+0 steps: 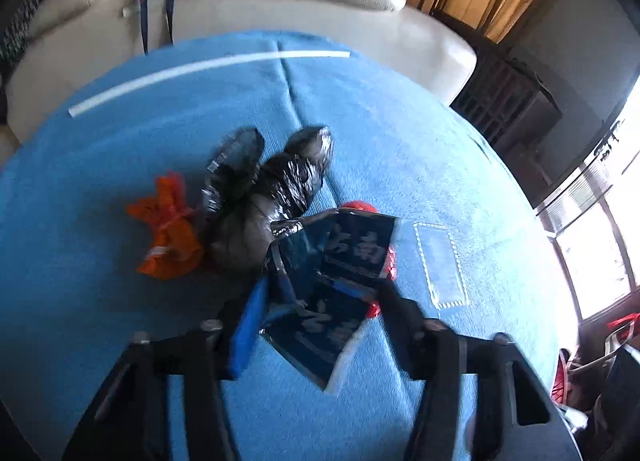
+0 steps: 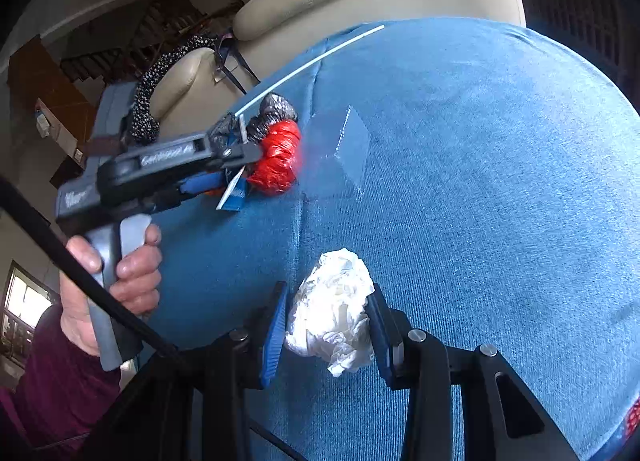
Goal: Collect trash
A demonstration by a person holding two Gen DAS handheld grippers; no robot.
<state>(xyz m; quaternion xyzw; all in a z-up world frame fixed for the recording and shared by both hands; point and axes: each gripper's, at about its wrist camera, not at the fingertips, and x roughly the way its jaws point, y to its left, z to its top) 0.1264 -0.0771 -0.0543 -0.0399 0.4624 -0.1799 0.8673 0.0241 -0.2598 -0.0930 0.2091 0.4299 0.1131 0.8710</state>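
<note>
Your right tongs (image 2: 330, 325) are clamped on a crumpled white tissue (image 2: 332, 313), just off the blue cloth of the worktop (image 2: 480, 181) near its front edge. Your left tongs (image 1: 316, 301) have a dark blue snack wrapper (image 1: 336, 285) between their pads; the motion blur keeps you from judging whether they press on it or stand slightly apart.

So two pieces are in hand, but nothing looks collected yet, and no bin or bag shows in either view. Left on the worktop are an orange wrapper (image 1: 168, 229), a crumpled black bag (image 1: 272, 181), a red bag (image 2: 278, 161), a clear flat packet (image 1: 440, 265) and a long white straw (image 1: 200, 69) near the far edge.

The red bag is mostly hidden behind the blue wrapper in the left view. Your left tongs cover much of the pile in the right view. The wrapper's print is too blurred to read.
</note>
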